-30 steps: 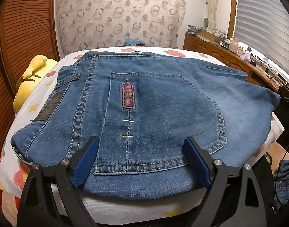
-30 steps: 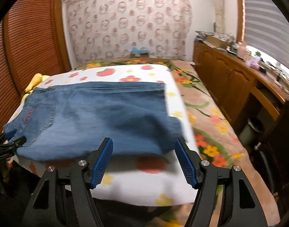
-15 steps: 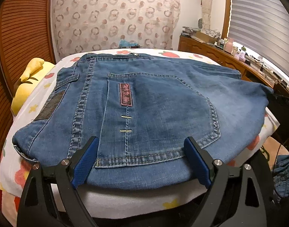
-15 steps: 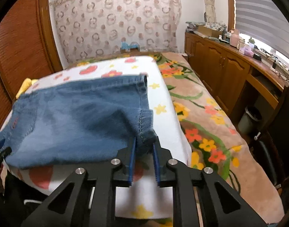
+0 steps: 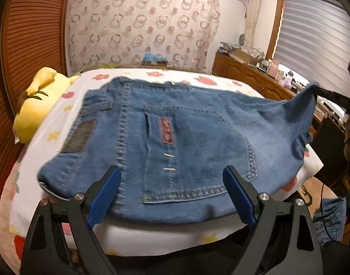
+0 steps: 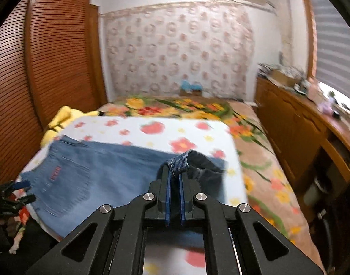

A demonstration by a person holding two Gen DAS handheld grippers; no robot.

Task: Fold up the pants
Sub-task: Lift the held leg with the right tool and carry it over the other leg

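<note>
Blue jeans (image 5: pixel 198 142) lie flat on the white flowered bedsheet (image 5: pixel 152 236), back pocket up. My left gripper (image 5: pixel 171 169) hovers open over their near edge, its blue pads (image 5: pixel 104 197) wide apart and pressing nothing. In the right wrist view my right gripper (image 6: pixel 174 171) has its jaws closing tight on the leg hem (image 6: pixel 178 161), pinched between the pads and lifted off the bed. The left wrist view shows that raised hem corner (image 5: pixel 311 91) at the far right, hanging from the black right gripper (image 5: pixel 335 98). The left gripper (image 6: pixel 17 192) appears at the left edge.
A yellow plush pillow (image 5: pixel 37 105) lies at the bed's left side by the slatted wooden doors (image 6: pixel 37 68). A cluttered wooden dresser (image 6: pixel 289 123) runs along the right, with a bin (image 6: pixel 314 190) beneath. A floral blanket (image 6: pixel 262 160) covers the bed's right. More denim (image 5: pixel 330 220) lies on the floor.
My right gripper shut on the leg hem and raised it, so the jeans' right end now lifts off the bed. The left gripper stayed open and drew slightly up and back.
</note>
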